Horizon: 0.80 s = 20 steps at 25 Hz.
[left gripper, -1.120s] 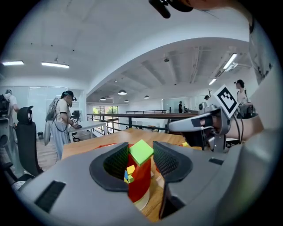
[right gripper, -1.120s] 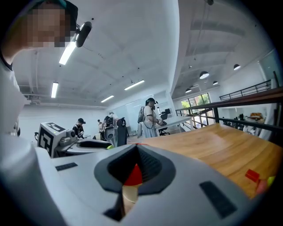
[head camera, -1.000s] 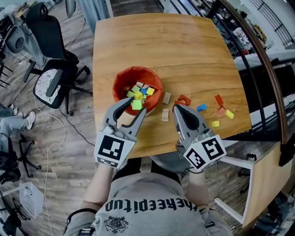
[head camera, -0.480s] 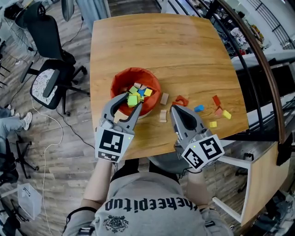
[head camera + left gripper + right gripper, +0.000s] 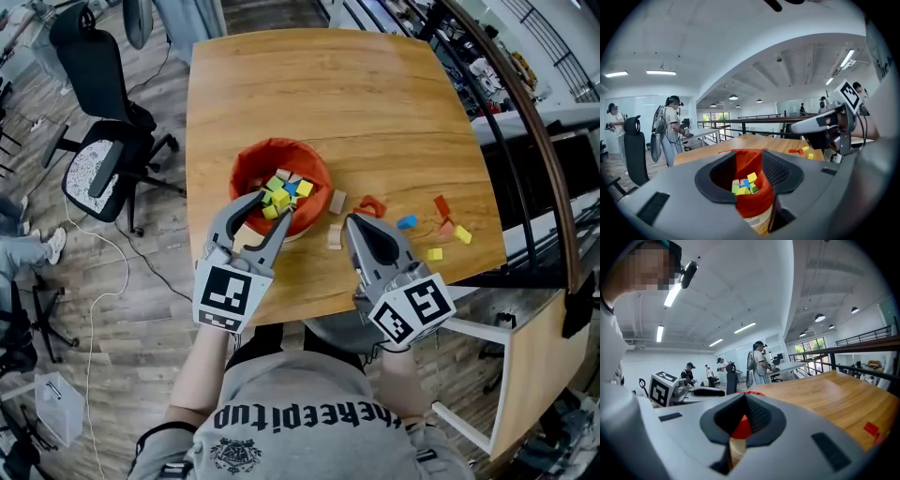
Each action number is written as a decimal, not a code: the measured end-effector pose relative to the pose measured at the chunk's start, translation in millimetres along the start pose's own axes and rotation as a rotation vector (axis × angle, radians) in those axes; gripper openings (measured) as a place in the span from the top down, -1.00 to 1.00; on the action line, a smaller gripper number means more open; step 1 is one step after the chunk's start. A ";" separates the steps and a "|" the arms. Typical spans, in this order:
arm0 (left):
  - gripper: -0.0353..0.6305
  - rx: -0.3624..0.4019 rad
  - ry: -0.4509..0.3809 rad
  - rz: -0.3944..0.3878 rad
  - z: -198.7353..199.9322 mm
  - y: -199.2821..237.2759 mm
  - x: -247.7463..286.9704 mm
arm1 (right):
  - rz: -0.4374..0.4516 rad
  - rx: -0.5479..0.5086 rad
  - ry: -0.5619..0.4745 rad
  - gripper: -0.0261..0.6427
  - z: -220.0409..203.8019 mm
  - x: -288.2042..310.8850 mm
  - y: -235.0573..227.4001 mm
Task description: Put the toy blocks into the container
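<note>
Overhead, a wooden tabletop (image 5: 375,112) stands on a plank floor (image 5: 141,281), with two black chairs (image 5: 98,169) off its left side and a curved brown rail (image 5: 525,122) passing its right. The gripper views show a wide white hall with strip lights on the ceiling and several people (image 5: 670,126) standing about.

A red container (image 5: 251,167) sits on the tabletop's near half, left of the middle. Inside it lies a heap of blocks (image 5: 286,187) in yellow, green, blue and plain wood. To its right more pieces are scattered on the bare wood: two wood blocks (image 5: 337,201) just beside the container, a red arch (image 5: 372,204), a blue piece (image 5: 406,222), then red, pink and yellow ones (image 5: 465,234) toward the right edge.

The left tool (image 5: 270,208) is at the container's near rim with its jaws apart and nothing pinched between them; its own view looks between them at the heap. The right tool (image 5: 352,223) has its jaws together and empty, its tip close to the nearer wood block and the arch.
</note>
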State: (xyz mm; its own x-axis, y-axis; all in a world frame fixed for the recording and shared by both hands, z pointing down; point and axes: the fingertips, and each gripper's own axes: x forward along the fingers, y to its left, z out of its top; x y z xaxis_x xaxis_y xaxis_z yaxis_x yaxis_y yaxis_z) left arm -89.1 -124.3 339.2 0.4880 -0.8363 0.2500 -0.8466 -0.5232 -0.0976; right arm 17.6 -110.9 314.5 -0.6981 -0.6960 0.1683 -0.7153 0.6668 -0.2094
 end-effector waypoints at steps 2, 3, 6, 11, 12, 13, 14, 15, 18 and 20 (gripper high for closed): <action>0.47 0.004 -0.017 -0.003 3.1 -1.4 -3.6 | 0.007 -0.005 -0.004 0.89 1.3 1.4 4.5; 0.55 0.008 -0.026 -0.004 4.8 -2.0 -5.3 | 0.010 -0.008 -0.005 0.89 2.0 2.3 7.1; 0.74 0.017 -0.046 -0.019 9.4 -5.2 -9.5 | 0.022 -0.019 -0.010 0.89 3.9 5.4 15.1; 0.83 -0.013 -0.080 -0.073 17.5 -12.8 -18.5 | 0.033 -0.033 -0.018 0.89 7.1 8.5 29.0; 0.84 -0.023 -0.089 -0.085 19.5 -14.0 -20.8 | 0.034 -0.037 -0.020 0.89 7.9 8.9 31.9; 0.85 -0.032 -0.097 -0.097 21.4 -15.1 -22.9 | 0.034 -0.040 -0.022 0.89 8.7 9.2 34.7; 0.85 -0.039 -0.104 -0.110 23.2 -16.3 -24.9 | 0.033 -0.043 -0.024 0.89 9.3 9.4 37.4; 0.85 -0.044 -0.112 -0.122 24.8 -17.4 -26.9 | 0.032 -0.046 -0.026 0.89 9.5 9.6 40.1; 0.85 -0.052 -0.132 -0.153 28.6 -20.5 -33.3 | 0.029 -0.056 -0.027 0.89 8.6 10.7 48.1; 0.85 -0.052 -0.143 -0.173 30.4 -22.3 -37.5 | 0.028 -0.064 -0.028 0.89 7.4 12.0 54.1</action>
State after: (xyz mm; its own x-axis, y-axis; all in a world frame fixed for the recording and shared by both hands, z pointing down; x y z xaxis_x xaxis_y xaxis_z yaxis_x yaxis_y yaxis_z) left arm -82.1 -86.3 302.7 0.6487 -0.7516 0.1191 -0.7558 -0.6546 -0.0144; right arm -29.3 -85.3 298.1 -0.7171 -0.6836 0.1358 -0.6969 0.7010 -0.1513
